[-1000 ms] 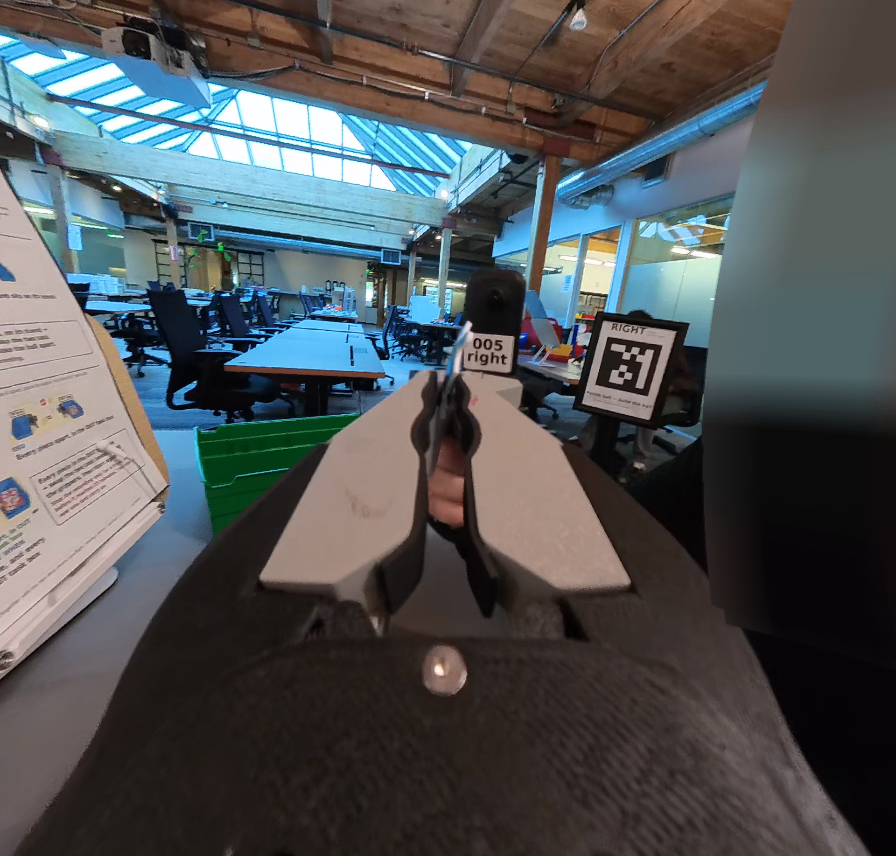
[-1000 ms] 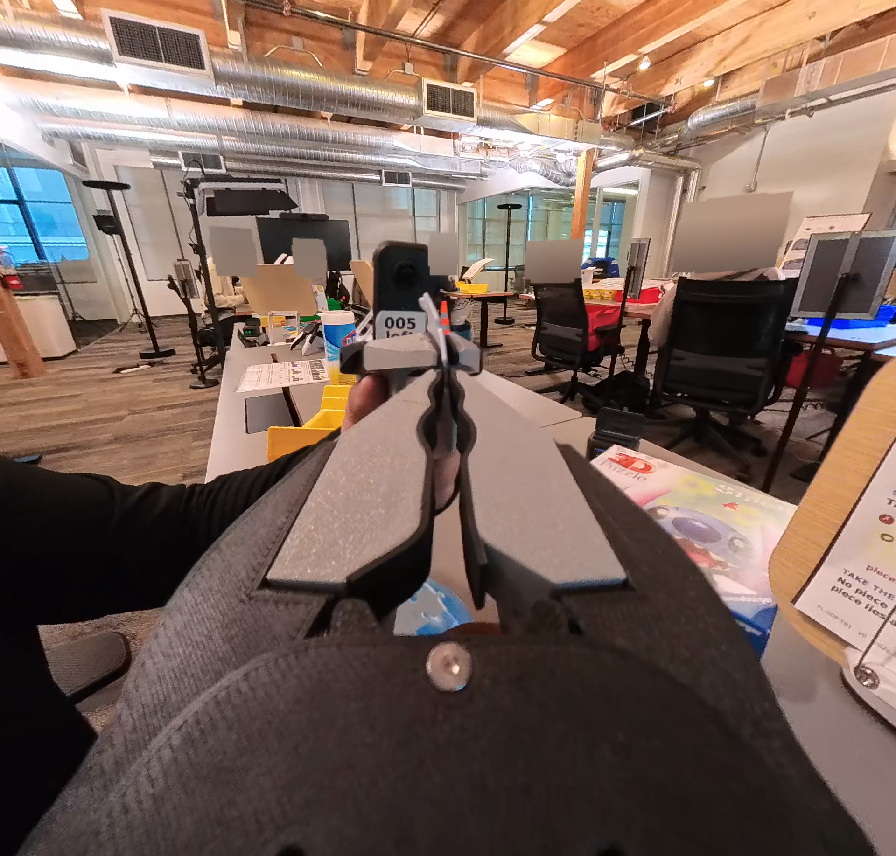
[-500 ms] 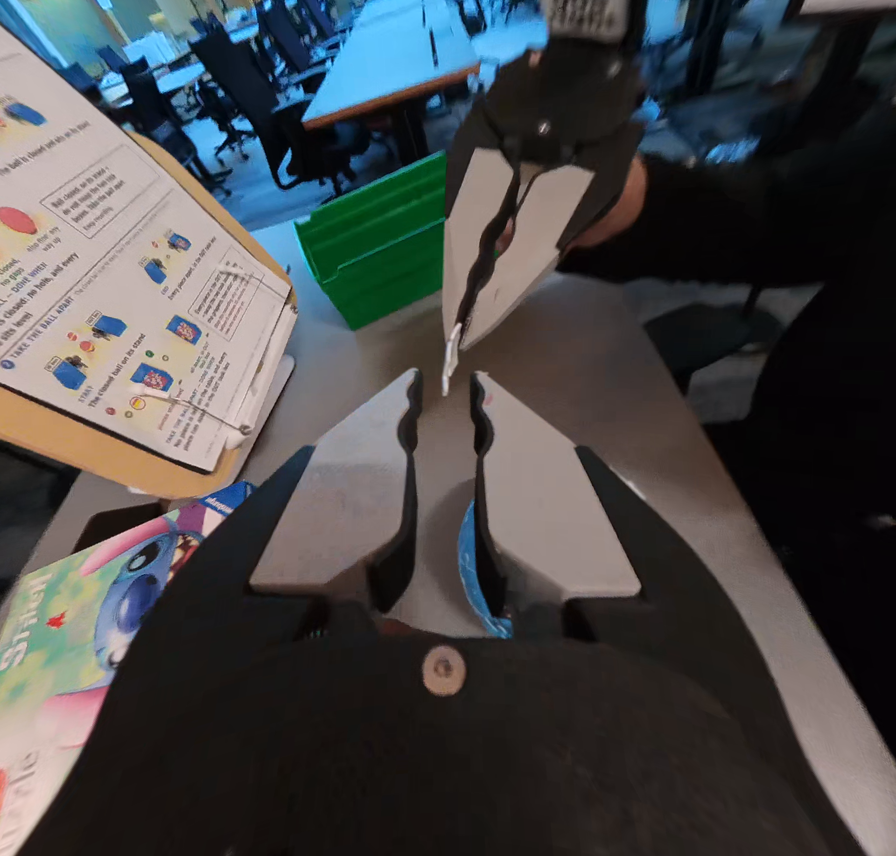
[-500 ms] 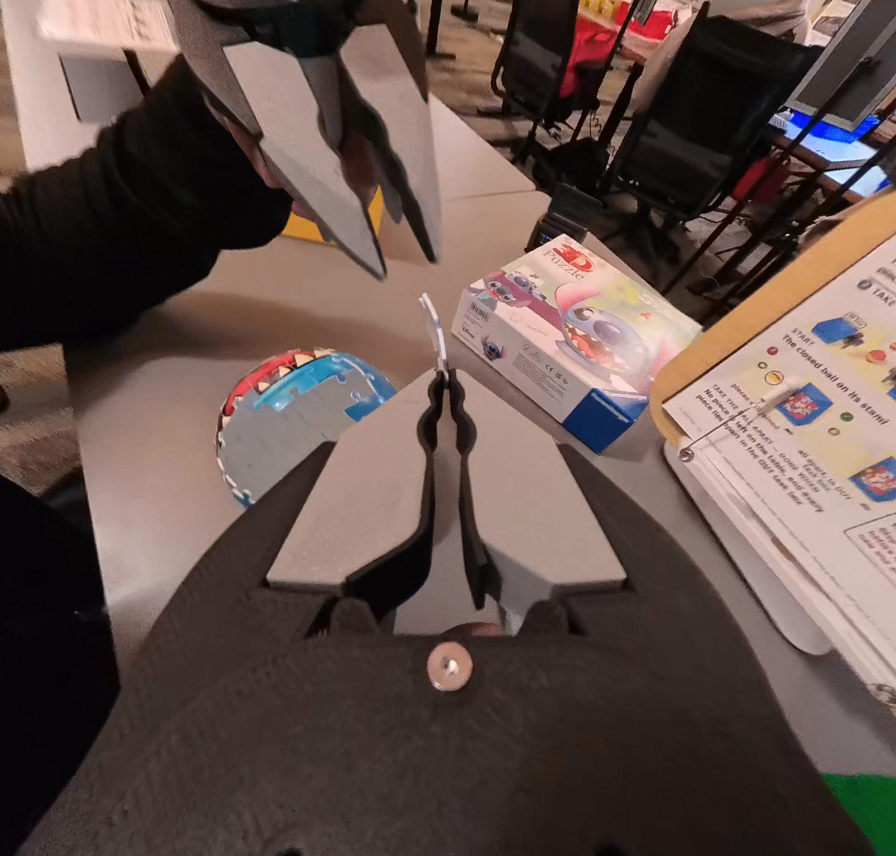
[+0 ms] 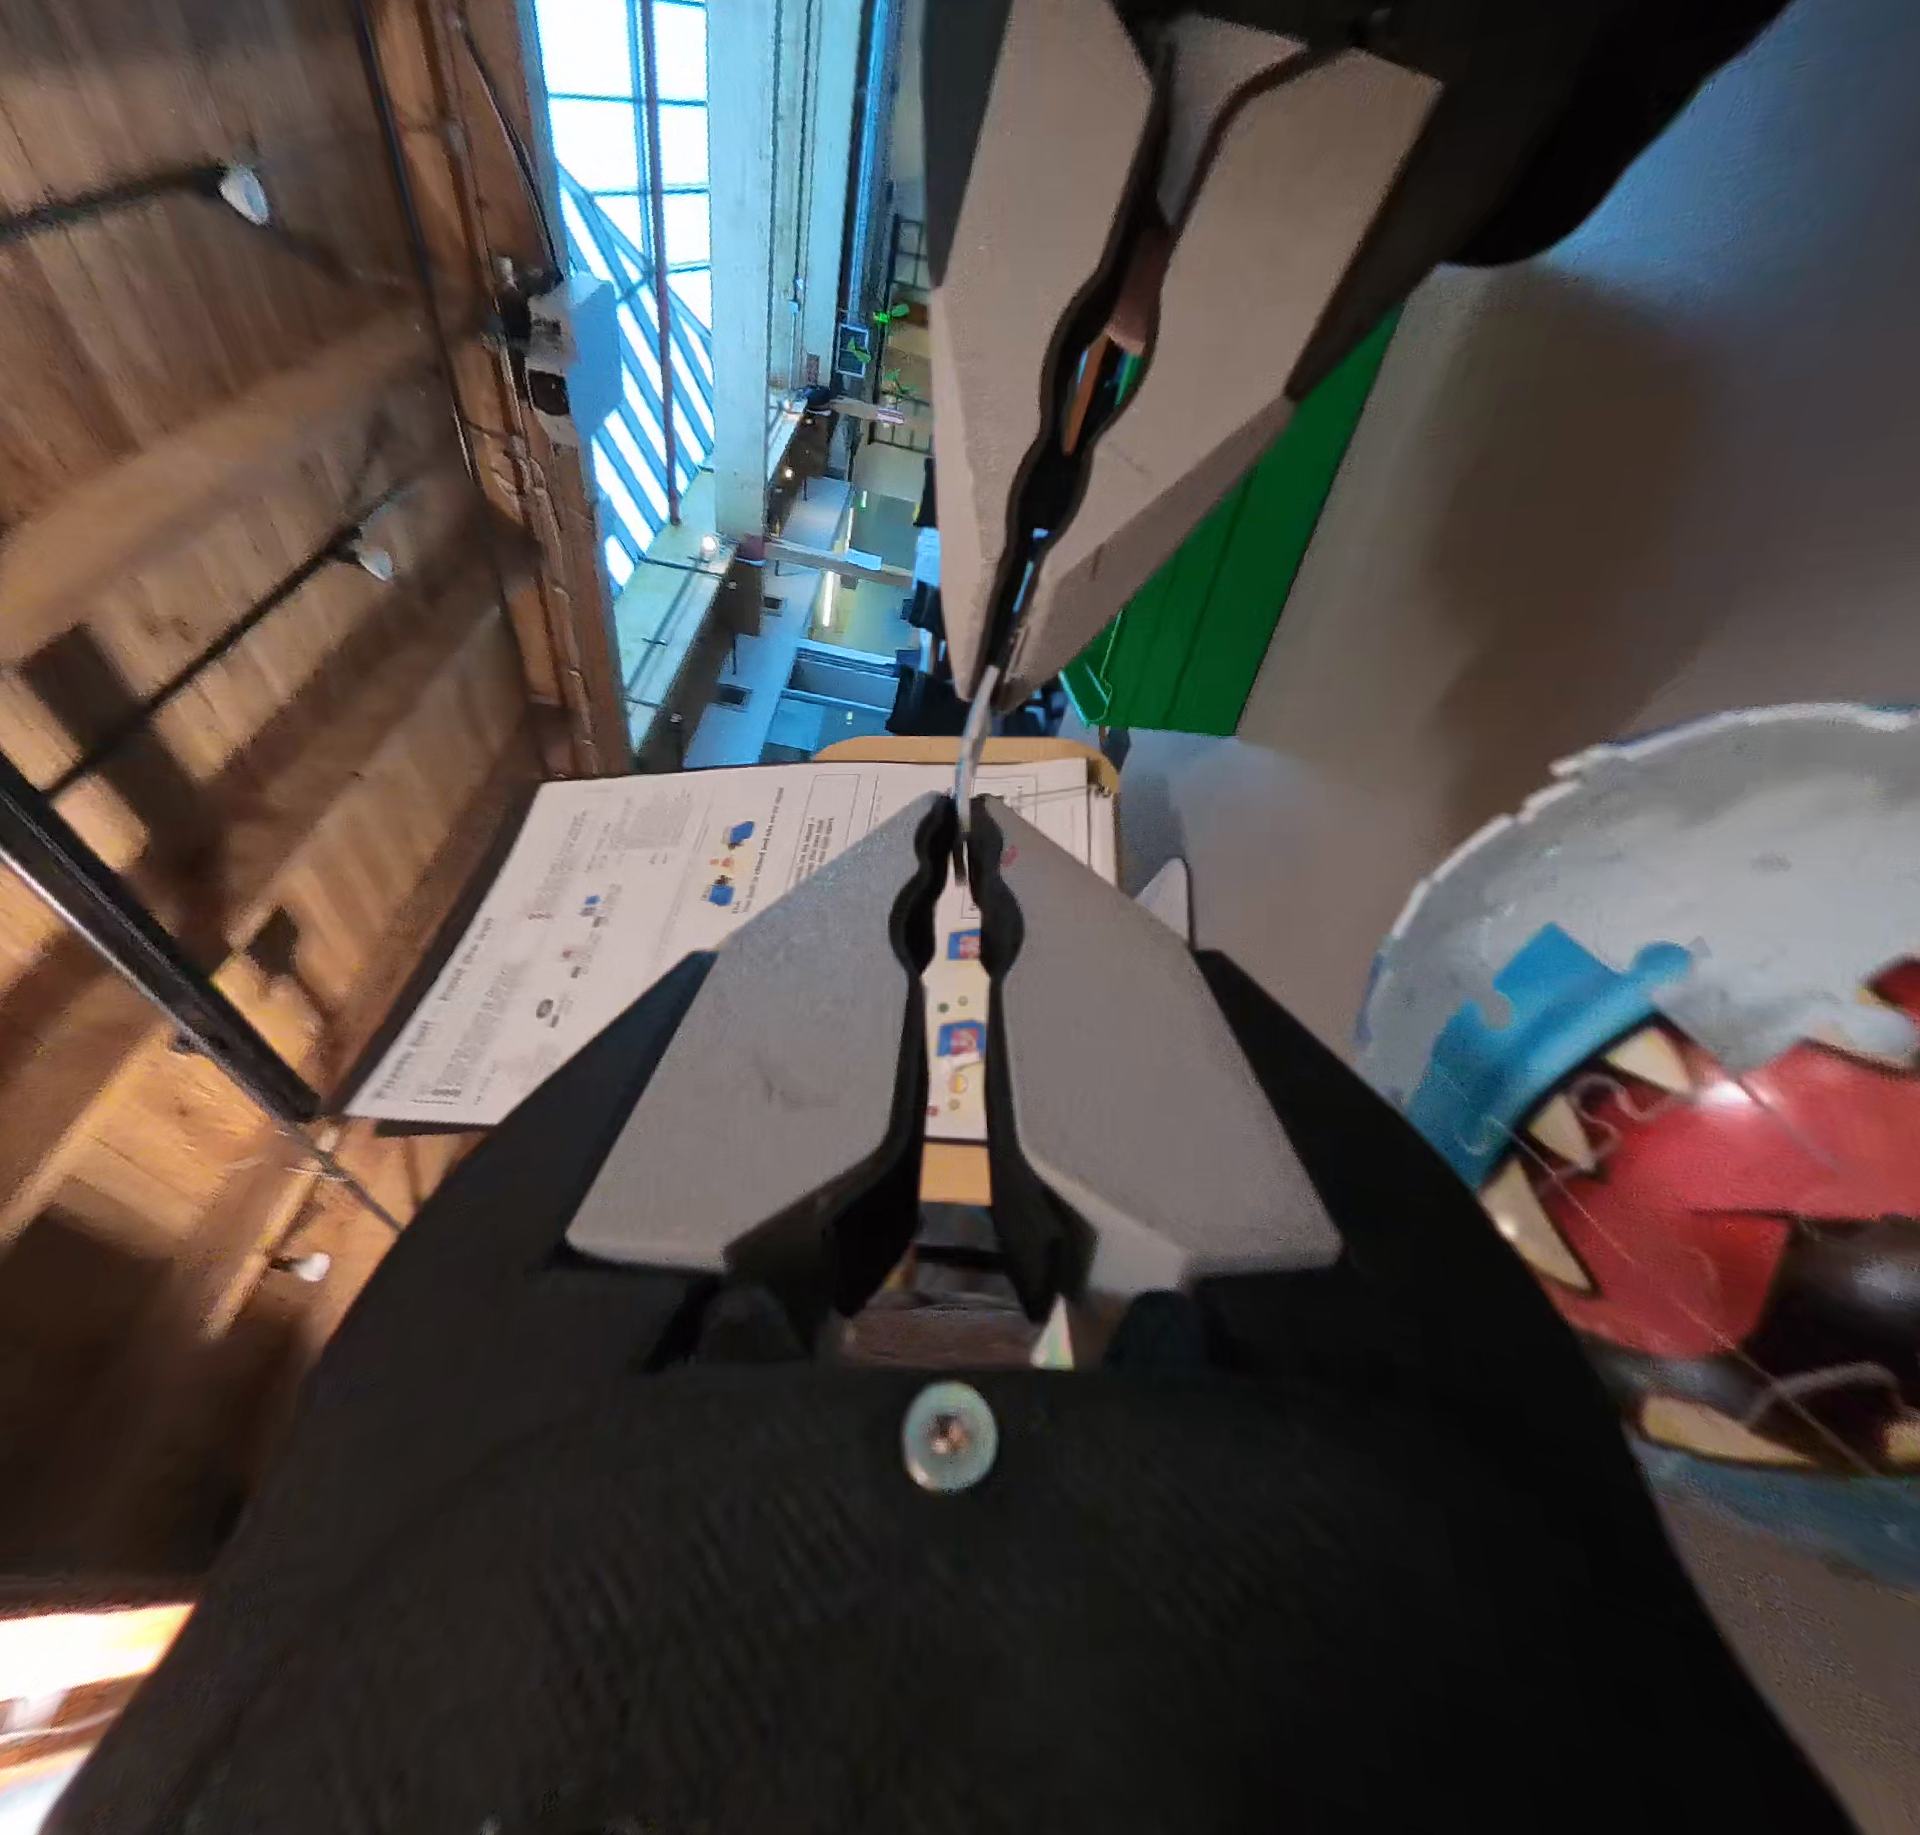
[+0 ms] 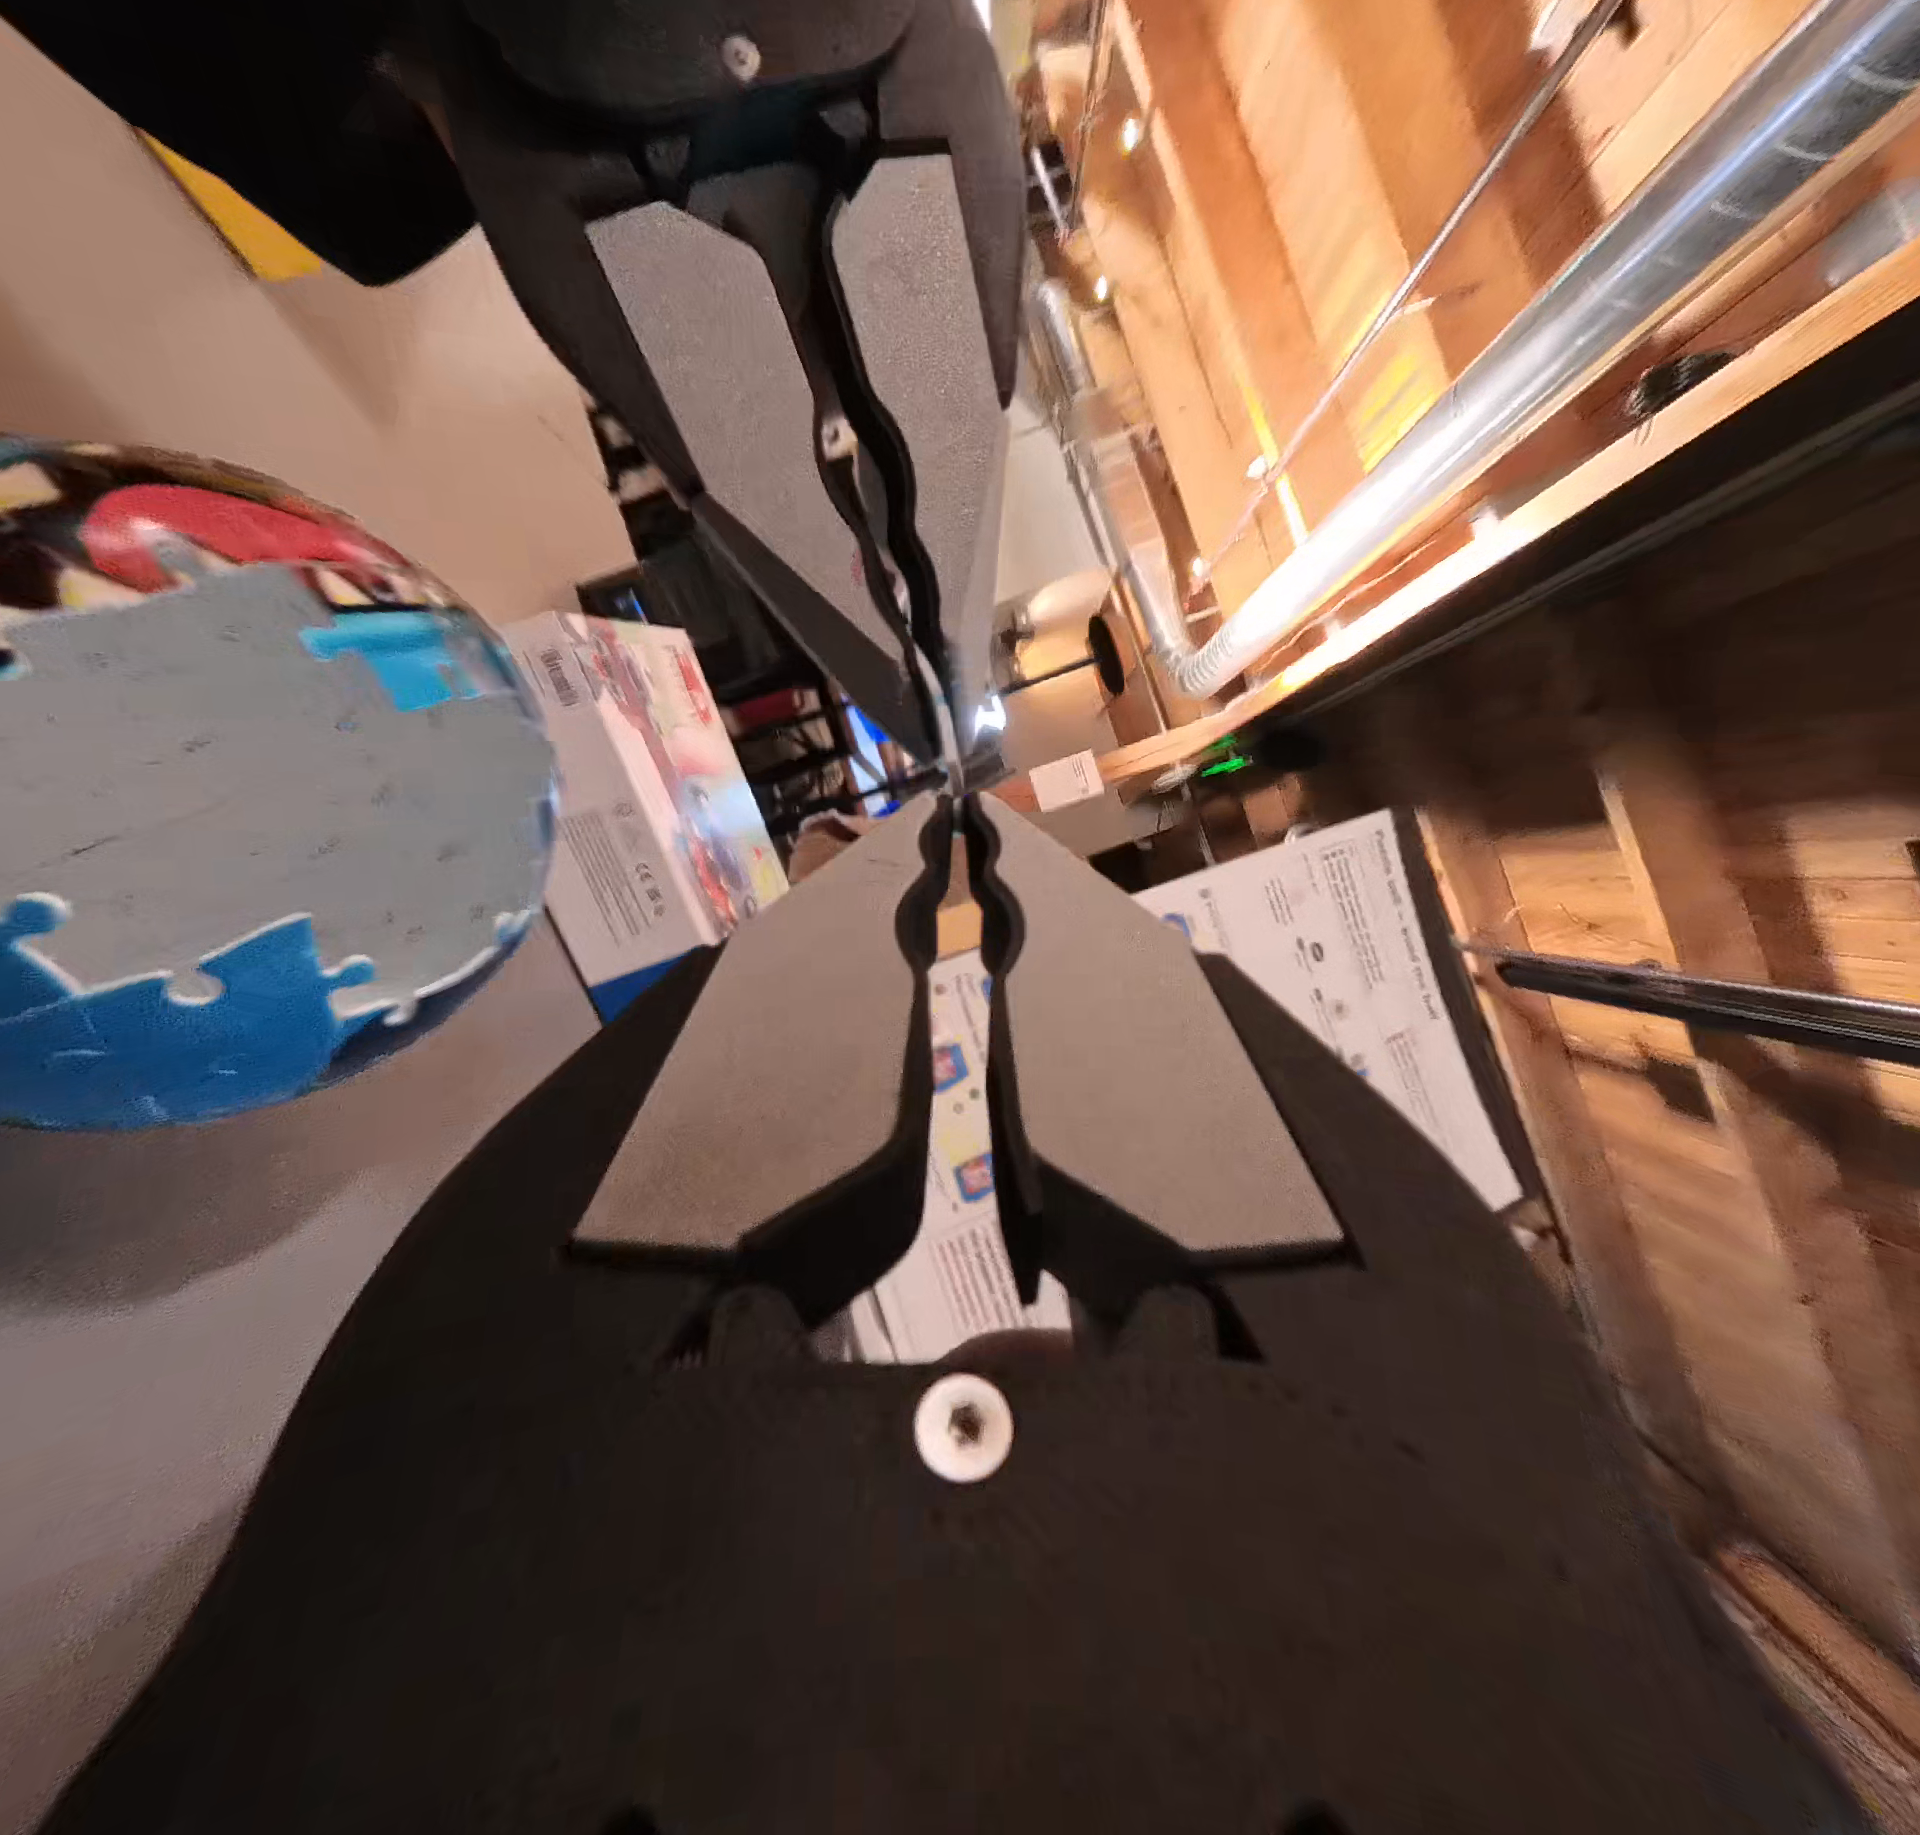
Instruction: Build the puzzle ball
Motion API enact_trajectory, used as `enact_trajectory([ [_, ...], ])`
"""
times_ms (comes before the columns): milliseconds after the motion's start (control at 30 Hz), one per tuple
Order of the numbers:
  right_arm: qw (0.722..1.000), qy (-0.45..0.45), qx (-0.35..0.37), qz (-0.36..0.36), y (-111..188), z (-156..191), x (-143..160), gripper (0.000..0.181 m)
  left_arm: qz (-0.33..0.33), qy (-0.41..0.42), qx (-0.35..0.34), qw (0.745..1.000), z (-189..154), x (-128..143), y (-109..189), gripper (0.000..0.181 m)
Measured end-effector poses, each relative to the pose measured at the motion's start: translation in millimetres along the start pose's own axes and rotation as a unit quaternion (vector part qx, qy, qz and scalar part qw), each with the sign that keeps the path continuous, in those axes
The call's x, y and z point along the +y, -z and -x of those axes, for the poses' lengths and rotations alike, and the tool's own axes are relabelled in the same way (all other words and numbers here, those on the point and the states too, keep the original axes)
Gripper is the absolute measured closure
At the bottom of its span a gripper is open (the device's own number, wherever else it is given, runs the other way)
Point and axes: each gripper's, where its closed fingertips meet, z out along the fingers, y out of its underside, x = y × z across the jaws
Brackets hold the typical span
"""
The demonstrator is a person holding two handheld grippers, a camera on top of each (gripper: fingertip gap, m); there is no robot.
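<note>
— Both claws tip to tip?
— Yes. Left claw (image 5: pixel 961 829) nearly closed on one end of a thin curved puzzle piece (image 5: pixel 971 757); right claw (image 5: pixel 1003 679) pinching the other end. Probably a handover or a regrip.
— And the ball?
— Ball (image 5: pixel 1683 1037) just beside, resting on the table (image 6: pixel 125 1390). Half built: blue, red, teeth, grey inside showing.
— Beyond?
— Box (image 6: pixel 644 809), instruction sheet (image 5: pixel 644 912).

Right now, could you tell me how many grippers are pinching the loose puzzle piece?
2: the left gripper pinches the piece's near end, and the right gripper pinches its far end, tip to tip beside the ball.
</note>
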Motion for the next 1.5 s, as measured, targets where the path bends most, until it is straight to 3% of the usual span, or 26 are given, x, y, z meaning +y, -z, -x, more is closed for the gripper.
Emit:
enact_trajectory([
  [133, 0.995, -0.06, -0.062, -0.051, 6, 15, 0, 0.181, -0.007, -0.039, 0.004, 0.999, -14, 0, 3, 0.181],
  [433, 0.994, -0.009, -0.073, -0.078, 1, 14, -10, 0.181, -0.079, 0.06, 0.042, 0.994, -14, -11, 8, 0.181],
  [567, 0.996, 0.016, -0.087, -0.026, -6, 26, -3, 0.181, 0.005, 0.067, 0.088, 0.994, -23, 19, 12, 0.171],
  [700, 0.986, 0.046, -0.149, 0.057, -12, 57, 12, 0.181, 0.061, 0.143, 0.125, 0.98, -7, 57, 51, 0.175],
  [867, 0.974, 0.043, -0.201, 0.093, -16, 63, 8, 0.181, 0.043, 0.185, 0.082, 0.978, 30, 66, 79, 0.181],
  [1033, 0.97, 0.075, -0.206, 0.103, -26, 70, 3, 0.181, 0.068, 0.143, 0.096, 0.983, 23, 76, 79, 0.181],
  [1500, 0.973, 0.111, -0.178, 0.098, -24, 80, 9, 0.181, 0.062, 0.139, 0.1, 0.983, 25, 96, 73, 0.181],
])
